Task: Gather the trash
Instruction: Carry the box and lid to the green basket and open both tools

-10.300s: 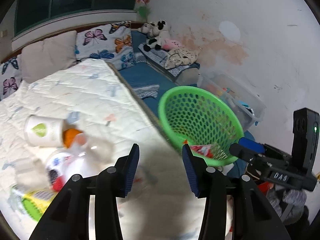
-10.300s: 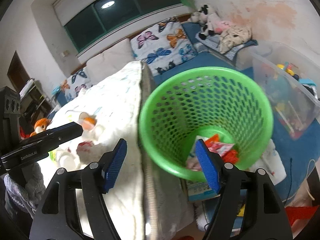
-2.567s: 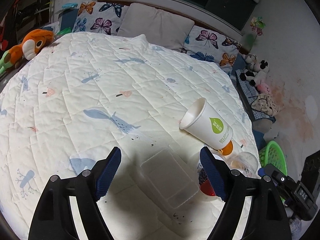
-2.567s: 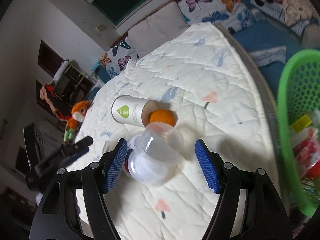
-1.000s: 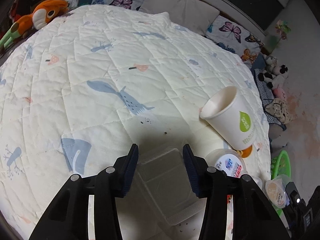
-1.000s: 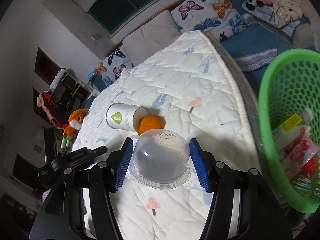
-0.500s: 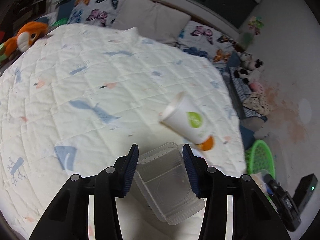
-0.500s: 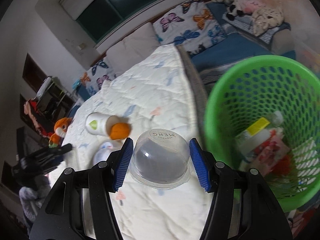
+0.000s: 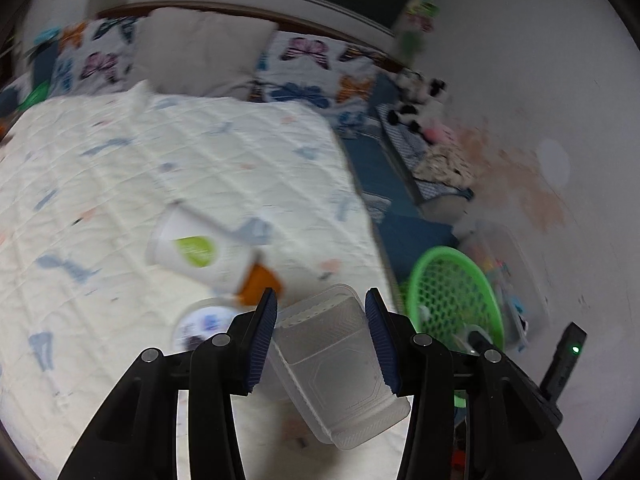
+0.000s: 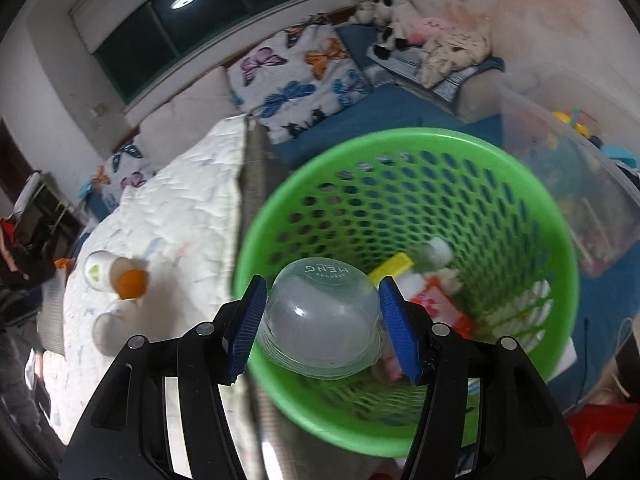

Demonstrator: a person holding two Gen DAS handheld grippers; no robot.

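My left gripper (image 9: 320,336) is shut on a clear rectangular plastic container (image 9: 336,364), held above the bed's right edge. My right gripper (image 10: 322,320) is shut on a clear dome-shaped plastic cup (image 10: 320,312) and holds it over the near side of the green mesh basket (image 10: 460,148), which has wrappers and a small bottle inside. The basket also shows in the left wrist view (image 9: 452,292), right of the bed. On the quilt lie a white paper cup with a green leaf (image 9: 192,248), an orange piece (image 9: 256,284) and a round printed tub (image 9: 204,324).
The white quilted bed (image 9: 160,168) fills the left. Butterfly pillows (image 10: 296,76) and plush toys (image 10: 400,20) lie at the back. A clear storage bin with toys (image 10: 580,152) stands right of the basket by the wall.
Both grippers swung right with their loads. The dome cup now hangs over the basket's opening. The left gripper with the clear container has moved toward the bed's right edge, nearer the basket.
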